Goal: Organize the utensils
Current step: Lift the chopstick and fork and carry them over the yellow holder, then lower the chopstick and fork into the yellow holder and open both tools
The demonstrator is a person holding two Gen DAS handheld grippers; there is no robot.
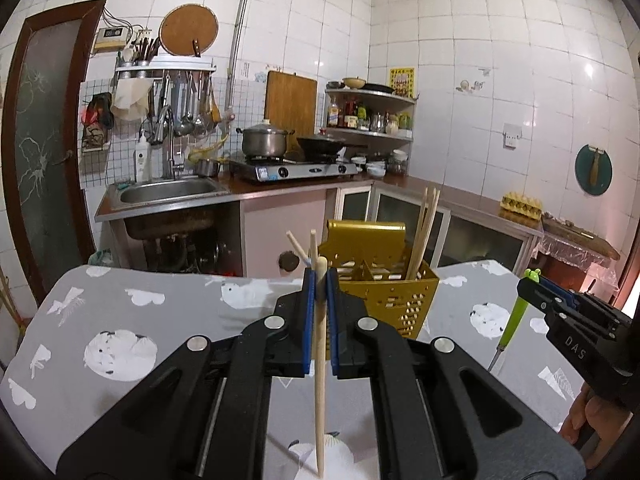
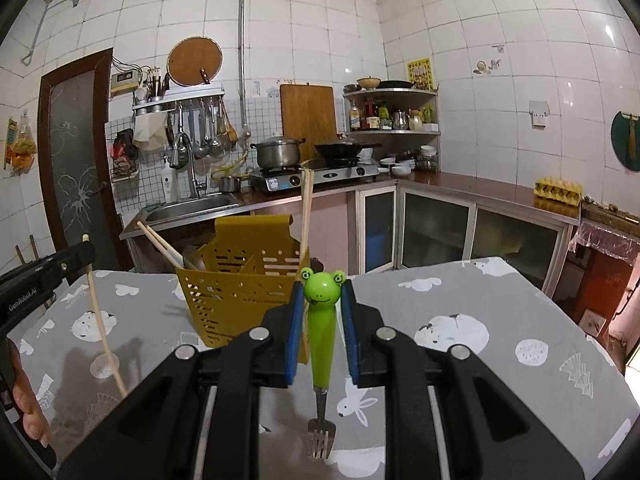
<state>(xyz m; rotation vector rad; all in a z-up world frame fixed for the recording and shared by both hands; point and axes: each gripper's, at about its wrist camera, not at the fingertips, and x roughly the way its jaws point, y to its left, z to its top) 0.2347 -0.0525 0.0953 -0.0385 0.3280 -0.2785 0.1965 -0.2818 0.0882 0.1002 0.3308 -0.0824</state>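
A yellow perforated utensil holder (image 1: 384, 292) (image 2: 240, 292) stands on the grey patterned table, with chopsticks (image 1: 424, 232) (image 2: 306, 208) upright in it and more chopsticks (image 2: 160, 244) and a spoon leaning at its left. My left gripper (image 1: 320, 280) is shut on a pale wooden chopstick (image 1: 319, 380) (image 2: 102, 328) that hangs tip down, in front of the holder. My right gripper (image 2: 322, 292) is shut on a fork with a green frog handle (image 2: 322, 328) (image 1: 516, 316), tines pointing down, just right of the holder. Both utensils hang above the table.
The table (image 1: 140, 320) (image 2: 480, 312) carries a grey cloth with white animal prints. Behind it run a counter with a sink (image 1: 172, 192), a gas stove with pot and wok (image 1: 296, 160), a corner shelf of bottles (image 2: 392, 116) and an egg carton (image 2: 558, 190).
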